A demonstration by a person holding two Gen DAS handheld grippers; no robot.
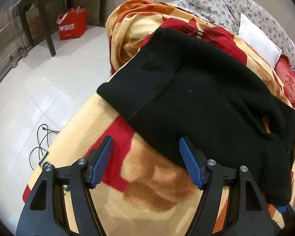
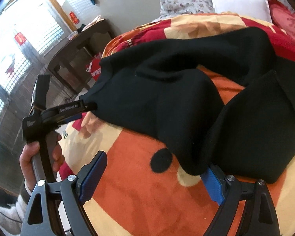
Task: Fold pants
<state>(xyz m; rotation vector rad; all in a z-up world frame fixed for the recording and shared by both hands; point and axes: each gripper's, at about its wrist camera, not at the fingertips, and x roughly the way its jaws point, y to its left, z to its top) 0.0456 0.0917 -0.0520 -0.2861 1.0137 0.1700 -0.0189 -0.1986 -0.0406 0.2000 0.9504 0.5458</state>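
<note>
Black fleece pants point(image 1: 196, 98) lie on a red, orange and cream blanket point(image 1: 147, 181) on a bed. In the left wrist view my left gripper point(image 1: 146, 147) is open over the pants' near edge, its right finger over black cloth. In the right wrist view the pants point(image 2: 167, 98) are bunched, with folds raised. My right gripper point(image 2: 157, 169) is open; a pants fold drapes over its right finger point(image 2: 212, 184). The left gripper also shows in the right wrist view point(image 2: 88, 106), its tips at the pants' left edge; whether it pinches cloth there is hidden.
A white pillow point(image 1: 259, 45) and floral bedding point(image 1: 216, 5) lie at the bed's head. A red bag point(image 1: 71, 24) stands under a dark wooden table point(image 1: 49, 4) on white floor tiles. A black cable point(image 1: 41, 141) lies on the floor beside the bed.
</note>
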